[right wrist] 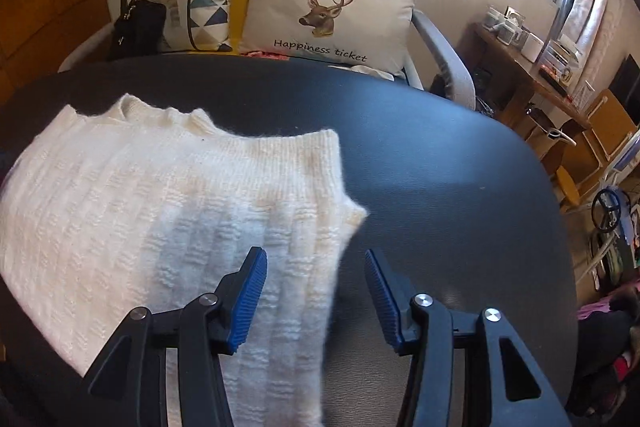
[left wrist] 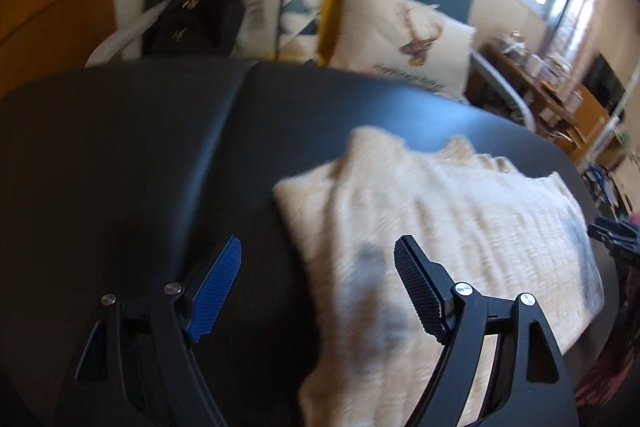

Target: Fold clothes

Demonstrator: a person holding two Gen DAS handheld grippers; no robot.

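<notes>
Cream knit sweater (right wrist: pixel 132 211) lying flat, partly folded, on a dark table (right wrist: pixel 440 167), with its ribbed collar on the side away from both grippers. Left gripper (left wrist: pixel 318 287) hovers with jaws spread wide and empty, straddling the garment's near-left edge: one pad over bare tabletop, the other over the knit. Right gripper (right wrist: pixel 316 297) stands about half open, gripping nothing; a folded-in sleeve or side panel runs between its pads without being pressed, and the sweater's outer corner lies just ahead of them. Beyond the table, past both sets of fingertips, sits a sofa with a deer-print cushion (right wrist: pixel 328 15). The step in hand appears to be taking fresh hold for the next fold. To do it well, each gripper should probably pinch all layers at the near hem, equally spaced from the centre, then lift together and carry the edge evenly toward the collar, avoiding drag that would skew the stack.
</notes>
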